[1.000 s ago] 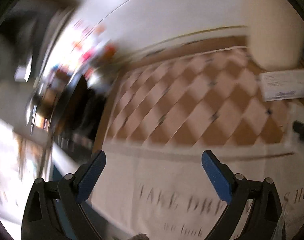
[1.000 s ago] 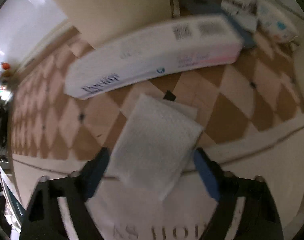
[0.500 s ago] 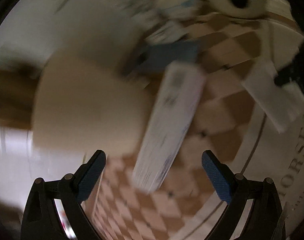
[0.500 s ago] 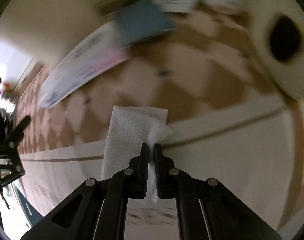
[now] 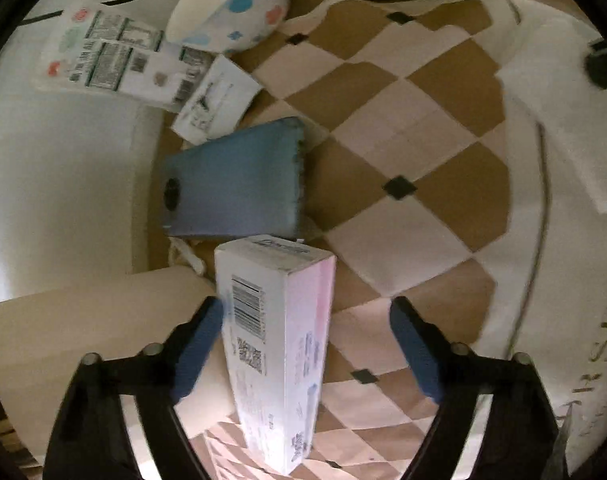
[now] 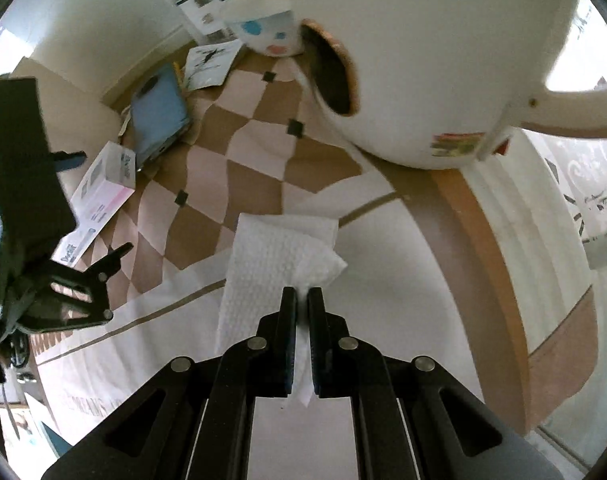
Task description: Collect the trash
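Counter (image 5: 383,128): checked brown-and-cream cloth covers it, with a plain cream border toward 3 o'clock in my left view.
White bin (image 6: 443,60): largest thing in my right view, lying tipped from 12 to 2 o'clock, its dark round opening facing 9 o'clock.
Long carton (image 5: 275,344): white and pink with barcodes, long axis running 6 to 12 o'clock, near end between my left tongs' pads, far end pointing at the blue phone (image 5: 235,184).
Phone: lies flat just past the carton's far end.
Dotted bowl (image 5: 231,8): at 11 o'clock, beside printed packets (image 5: 115,56) and a small leaflet (image 5: 215,100).
Paper towel (image 6: 275,268): folded white sheet, hanging ahead toward 12 o'clock in my right view.
Left tongs (image 5: 303,348): spread wide, holding nothing; the left pad looks close against the carton's side.
Right tongs (image 6: 302,300): pinched tight on the towel's corner.
Change: half a second ago the carton lay farther ahead of my left tongs; now they straddle it. The bin's opening has come nearer.
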A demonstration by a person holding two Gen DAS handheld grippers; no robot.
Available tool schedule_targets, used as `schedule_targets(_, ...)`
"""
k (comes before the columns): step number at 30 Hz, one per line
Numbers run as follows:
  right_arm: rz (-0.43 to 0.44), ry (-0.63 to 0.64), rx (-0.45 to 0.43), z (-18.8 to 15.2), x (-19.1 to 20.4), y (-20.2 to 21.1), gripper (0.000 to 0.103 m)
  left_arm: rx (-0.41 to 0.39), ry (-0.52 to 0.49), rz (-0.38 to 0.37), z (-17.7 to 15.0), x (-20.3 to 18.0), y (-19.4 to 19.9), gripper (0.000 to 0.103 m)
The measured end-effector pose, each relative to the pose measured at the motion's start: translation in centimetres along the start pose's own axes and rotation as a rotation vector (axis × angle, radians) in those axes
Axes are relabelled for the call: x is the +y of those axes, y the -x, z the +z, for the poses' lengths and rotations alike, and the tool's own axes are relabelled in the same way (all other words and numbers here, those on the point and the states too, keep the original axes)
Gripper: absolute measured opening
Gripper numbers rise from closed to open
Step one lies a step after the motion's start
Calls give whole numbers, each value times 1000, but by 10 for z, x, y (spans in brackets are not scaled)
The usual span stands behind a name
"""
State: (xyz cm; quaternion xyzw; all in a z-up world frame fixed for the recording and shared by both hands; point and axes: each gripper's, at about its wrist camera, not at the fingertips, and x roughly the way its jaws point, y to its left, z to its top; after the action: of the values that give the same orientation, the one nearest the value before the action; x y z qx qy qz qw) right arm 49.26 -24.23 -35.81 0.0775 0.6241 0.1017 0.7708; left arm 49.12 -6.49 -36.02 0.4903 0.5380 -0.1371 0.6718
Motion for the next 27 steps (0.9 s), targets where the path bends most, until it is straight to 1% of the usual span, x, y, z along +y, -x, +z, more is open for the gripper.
schedule_targets(1,0,-4,-3,-1,3,2,6,-5,22,0,1,3,4,65)
schedule_targets(2,0,-8,-5,-2,3,3,6,-6,49,-5,1,7,9,52)
schedule_targets(3,3,-13,-4,-2,7,2,6,-5,70,-7,1,9,15,43)
schedule_targets(4,6,-14,-2,-3,10,3,6,-1,92,-21,-1,10,21,28)
schedule_targets(5,9,-14,1,-6,7,4,6,7,133,-67,-3,12,29,19)
schedule_targets(6,10,-12,4,-5,10,3,6,12,164,-100,-6,15,33,14)
schedule_targets(7,15,-10,11,-5,12,1,6,21,204,-116,-10,15,38,10)
schedule_targets(11,36,8,34,-2,26,-10,6,38,300,-143,-34,-2,51,11)
schedule_targets(12,42,15,39,-2,29,-11,6,39,326,-145,-42,-5,56,14)
schedule_targets(13,44,22,41,-2,31,-11,6,31,377,-142,-51,-5,63,18)
schedule_targets(14,48,29,44,-1,33,-11,6,26,424,-138,-67,-4,64,18)
schedule_targets(16,62,31,49,1,35,-13,6,28,570,-110,-98,1,68,19)
schedule_targets(17,64,32,51,2,36,-14,6,32,623,-106,-107,3,70,19)
schedule_targets(19,90,26,66,5,36,-20,6,73,794,-104,-140,8,66,19)
schedule_targets(21,120,22,104,9,39,-31,7,101,942,-143,-173,11,57,19)
schedule_targets(23,131,22,117,9,42,-34,7,127,1062,-157,-193,16,45,19)
schedule_targets(24,139,25,123,8,43,-36,7,133,1138,-165,-207,20,41,19)
schedule_targets(25,149,25,129,8,45,-37,7,125,1192,-175,-214,28,32,19)
schedule_targets(26,155,25,135,8,47,-38,7,114,1270,-190,-227,33,30,28)
schedule_targets(27,162,28,144,9,49,-40,7,111,1309,-201,-234,35,26,36)
